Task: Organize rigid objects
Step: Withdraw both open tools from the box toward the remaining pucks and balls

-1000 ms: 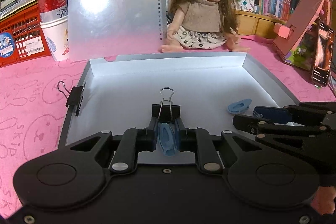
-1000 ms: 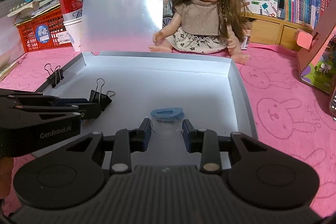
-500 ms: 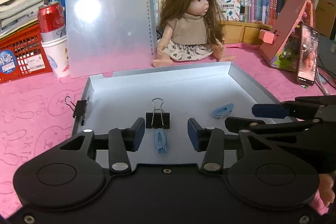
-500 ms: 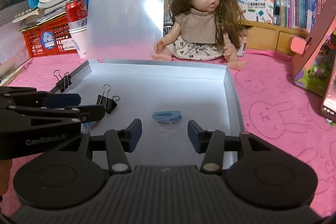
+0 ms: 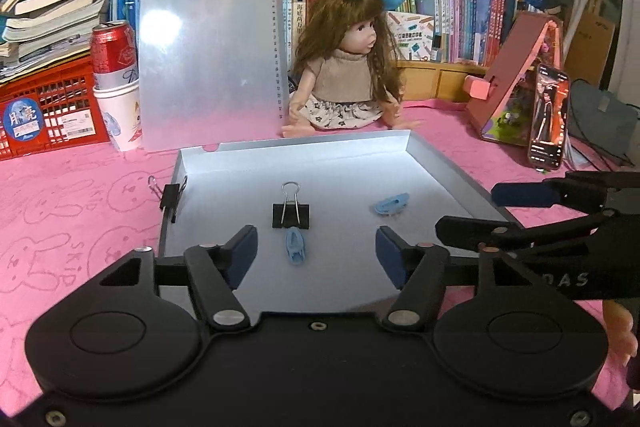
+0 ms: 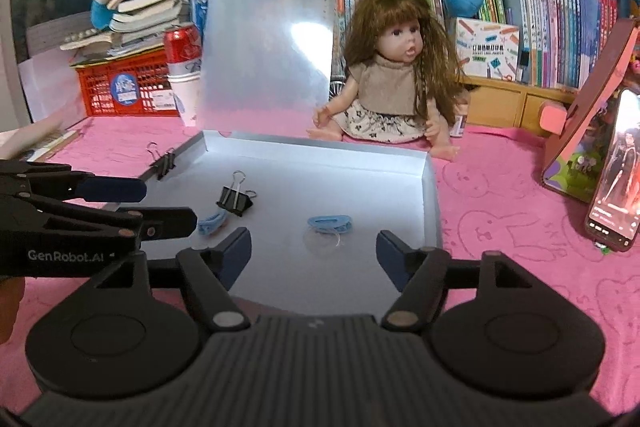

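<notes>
1. A shallow grey tray (image 5: 448, 163) lies on the pink bunny-print cloth (image 5: 80, 211) and carries the small items.
2. A black binder clip (image 5: 291, 215) sits in the tray's middle toward its left edge. In the left wrist view its wire handle points to the far edge and its black body faces the near edge, so its long axis runs near to far.
3. A light blue plastic clip (image 5: 295, 247) lies touching the near side of that binder clip. Its long axis also runs near to far.
4. A second light blue clip (image 5: 391, 205) lies nearer the tray's right edge, well apart from the first, with its long axis running mostly left to right and slightly tilted. In the right wrist view it appears as a flat blue oval (image 6: 331, 223) with a clear roundish piece (image 6: 323, 242), hard to identify, just on its near side.
5. Another black binder clip (image 5: 171, 195) is clamped on the tray's left rim near the far-left corner.
6. The left gripper (image 5: 314, 249) has its jaws spread wide and holds nothing. It is level over the tray's near edge, and the first blue clip lies between and beyond its fingertips.
7. The right gripper (image 6: 314, 251) is likewise spread wide and empty, level over the near edge and facing the second blue clip.
8. Each gripper shows side-on in the other's view, the two close alongside one another.
9. A doll (image 5: 346, 75) sits beyond the tray's far edge.
</notes>
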A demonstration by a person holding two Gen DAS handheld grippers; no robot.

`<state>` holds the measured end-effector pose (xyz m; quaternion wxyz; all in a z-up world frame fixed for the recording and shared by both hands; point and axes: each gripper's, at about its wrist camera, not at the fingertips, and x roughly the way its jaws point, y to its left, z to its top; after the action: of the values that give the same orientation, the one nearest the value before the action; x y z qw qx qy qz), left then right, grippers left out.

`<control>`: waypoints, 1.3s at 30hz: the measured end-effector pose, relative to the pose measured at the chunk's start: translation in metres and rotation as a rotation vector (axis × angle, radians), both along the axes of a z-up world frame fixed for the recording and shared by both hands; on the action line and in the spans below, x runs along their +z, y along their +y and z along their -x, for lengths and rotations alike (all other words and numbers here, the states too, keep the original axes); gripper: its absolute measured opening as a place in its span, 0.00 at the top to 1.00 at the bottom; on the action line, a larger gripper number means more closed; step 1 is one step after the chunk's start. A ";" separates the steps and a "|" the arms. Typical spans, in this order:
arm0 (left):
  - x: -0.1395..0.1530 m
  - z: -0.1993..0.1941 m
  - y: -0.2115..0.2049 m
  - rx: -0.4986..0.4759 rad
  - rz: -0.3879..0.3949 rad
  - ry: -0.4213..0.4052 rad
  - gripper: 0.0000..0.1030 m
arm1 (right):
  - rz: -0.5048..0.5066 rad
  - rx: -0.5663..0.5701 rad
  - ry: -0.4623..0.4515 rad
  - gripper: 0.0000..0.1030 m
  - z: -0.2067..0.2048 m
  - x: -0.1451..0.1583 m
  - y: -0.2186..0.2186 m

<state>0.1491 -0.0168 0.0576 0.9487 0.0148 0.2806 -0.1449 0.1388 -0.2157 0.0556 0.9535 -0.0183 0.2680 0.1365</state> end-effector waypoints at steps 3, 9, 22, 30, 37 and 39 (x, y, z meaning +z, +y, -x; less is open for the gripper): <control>0.002 0.012 0.004 -0.003 0.004 -0.003 0.28 | -0.007 0.010 -0.009 0.17 0.010 0.003 -0.003; 0.004 0.035 0.008 -0.019 0.012 -0.020 0.22 | 0.013 0.024 -0.030 0.15 0.028 0.005 -0.003; -0.002 0.076 0.015 -0.040 0.013 -0.025 0.21 | -0.003 0.058 -0.063 0.07 0.062 0.004 -0.010; -0.010 0.098 0.018 -0.057 0.006 -0.015 0.20 | 0.016 0.054 -0.070 0.04 0.080 -0.002 -0.017; -0.017 0.111 0.026 -0.048 0.005 0.000 0.20 | 0.015 0.045 -0.049 0.04 0.091 -0.013 -0.024; -0.019 0.114 0.027 -0.045 0.005 0.007 0.20 | 0.028 0.041 -0.046 0.04 0.094 -0.015 -0.024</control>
<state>0.0351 0.0106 0.0384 0.9443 0.0184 0.2830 -0.1668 0.0445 -0.2401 0.0406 0.9561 -0.0403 0.2475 0.1516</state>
